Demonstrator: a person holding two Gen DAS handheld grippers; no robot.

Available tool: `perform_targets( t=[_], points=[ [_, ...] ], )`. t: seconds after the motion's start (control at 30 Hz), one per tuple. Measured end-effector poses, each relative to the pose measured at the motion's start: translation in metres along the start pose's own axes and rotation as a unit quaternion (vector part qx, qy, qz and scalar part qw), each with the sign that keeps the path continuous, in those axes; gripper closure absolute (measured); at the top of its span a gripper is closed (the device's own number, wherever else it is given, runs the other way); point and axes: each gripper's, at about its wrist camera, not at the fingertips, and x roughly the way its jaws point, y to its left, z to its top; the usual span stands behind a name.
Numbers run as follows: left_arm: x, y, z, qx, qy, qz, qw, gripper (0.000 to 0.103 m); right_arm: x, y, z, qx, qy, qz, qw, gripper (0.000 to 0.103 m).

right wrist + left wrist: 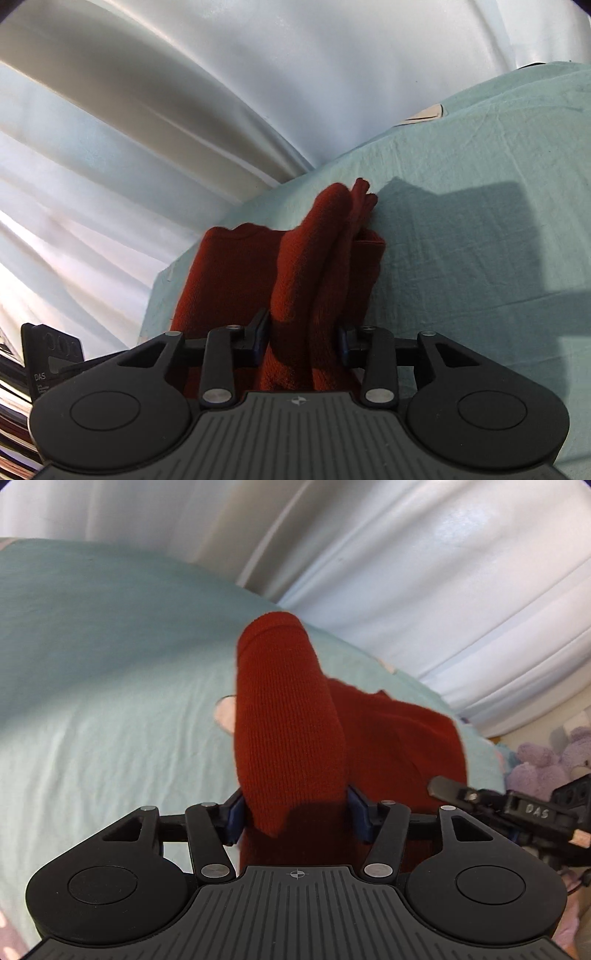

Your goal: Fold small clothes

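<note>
A dark red knitted garment (pixel 291 731) hangs over a pale teal sheet (pixel 110 686). My left gripper (pixel 295 812) is shut on a thick rolled part of it, which stands up in front of the camera. My right gripper (pixel 303 339) is shut on bunched folds of the same red garment (pixel 314 266), with more red cloth spread to its left. The right gripper's black body (pixel 517 808) shows at the right edge of the left wrist view, close beside the garment. The left gripper's body (pixel 51 354) shows at the lower left of the right wrist view.
White curtains (pixel 424 572) hang behind the bed edge. Purple plush toys (pixel 546 760) sit at the far right. A pale pink cloth (pixel 226 716) peeks out left of the red roll. A white item (pixel 424 114) lies at the sheet's far edge.
</note>
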Motion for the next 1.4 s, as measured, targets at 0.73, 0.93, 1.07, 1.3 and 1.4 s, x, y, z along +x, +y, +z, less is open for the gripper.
perform_targets(
  t=[0.73, 0.93, 1.07, 1.3, 1.4],
  points=[
    [0.072, -0.036, 0.025, 0.084, -0.107, 0.129, 0.9823, 0.02, 0.071, 0.045, 0.01, -0.197, -0.056, -0.232, 0.951, 0.101],
    [0.053, -0.021, 0.018, 0.048, -0.113, 0.101, 0.9873, 0.022, 0.054, 0.05, -0.002, -0.21, -0.069, -0.217, 0.951, 0.095],
    [0.002, -0.009, -0.023, 0.022, -0.113, 0.046, 0.9923, 0.022, 0.002, 0.043, -0.036, -0.153, -0.087, -0.133, 0.975, 0.059],
    [-0.051, 0.014, -0.116, -0.063, -0.059, -0.077, 0.9933, 0.02, -0.066, 0.002, -0.114, 0.011, -0.081, -0.06, 0.995, 0.045],
    [-0.057, 0.018, -0.131, -0.108, -0.057, -0.16, 0.9795, 0.019, -0.059, -0.01, -0.123, 0.068, -0.054, -0.025, 0.996, 0.045]
  ],
)
